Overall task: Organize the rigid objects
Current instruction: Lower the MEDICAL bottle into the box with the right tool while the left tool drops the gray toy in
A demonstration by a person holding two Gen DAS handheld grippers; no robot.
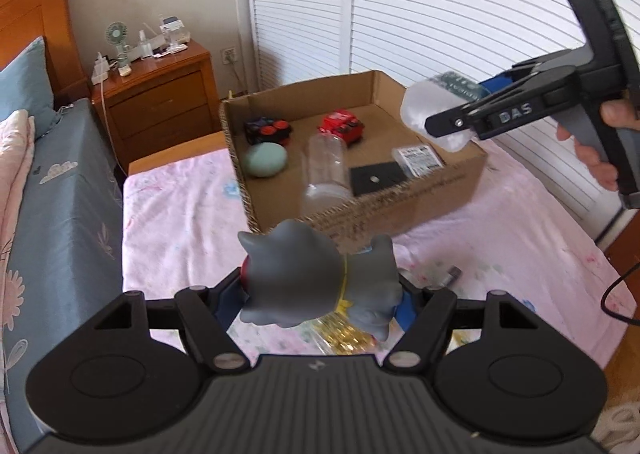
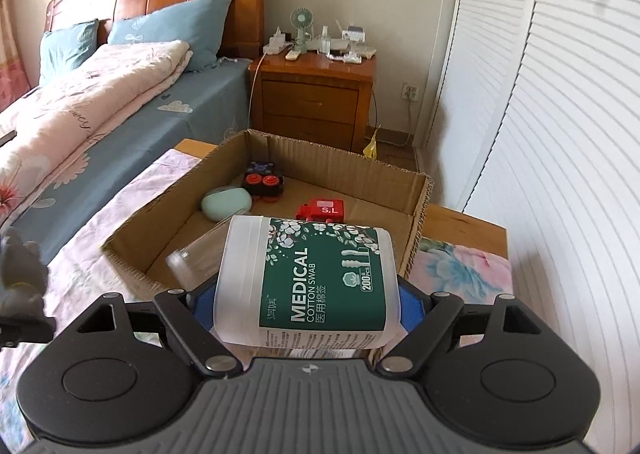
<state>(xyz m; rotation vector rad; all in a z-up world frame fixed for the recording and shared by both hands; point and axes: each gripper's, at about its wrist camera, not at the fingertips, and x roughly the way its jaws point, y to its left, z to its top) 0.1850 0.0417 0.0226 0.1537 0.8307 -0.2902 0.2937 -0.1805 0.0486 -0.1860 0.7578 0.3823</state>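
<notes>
Landmark = cardboard box (image 1: 432, 189), open-topped, sitting on a table w/ pink floral cloth (image 1: 180, 221).

Left gripper (image 1: 320, 294): clamped on grey toy figure (image 1: 316, 278); figure lies sideways between the pads, lifted clear of the cloth, on the near side of the box, just short of its near wall. Gold-coloured item under the figure, too blurred to tell what.

Right gripper (image 2: 308, 294): clamped on cotton swab tub (image 2: 316, 278), a frosted plastic tub w/ green label, held on its side. In left wrist view it hangs in the air above the box's right corner, clear of the rim. A hand (image 1: 592, 145) holds the gripper handle on the box's right.

Inside box: clear plastic jar (image 1: 324, 169) lying against the near wall; mint-green case (image 1: 266, 160) near the left wall; black toy car w/ red wheels (image 1: 267, 130) just behind it; red toy car (image 1: 342, 125) toward the back, mid; black square plate (image 1: 378, 179) and small labelled packet (image 1: 418, 158) by the near-right wall. Bare floor of the box shows at back right, between red car and right wall.

Around box: cloth left of box is open up to the table edge; a narrow gap, then the bed (image 2: 120, 93). Beyond box: wooden nightstand (image 2: 316, 97). Right of box: louvred white doors (image 2: 560, 133), close to the table edge.
</notes>
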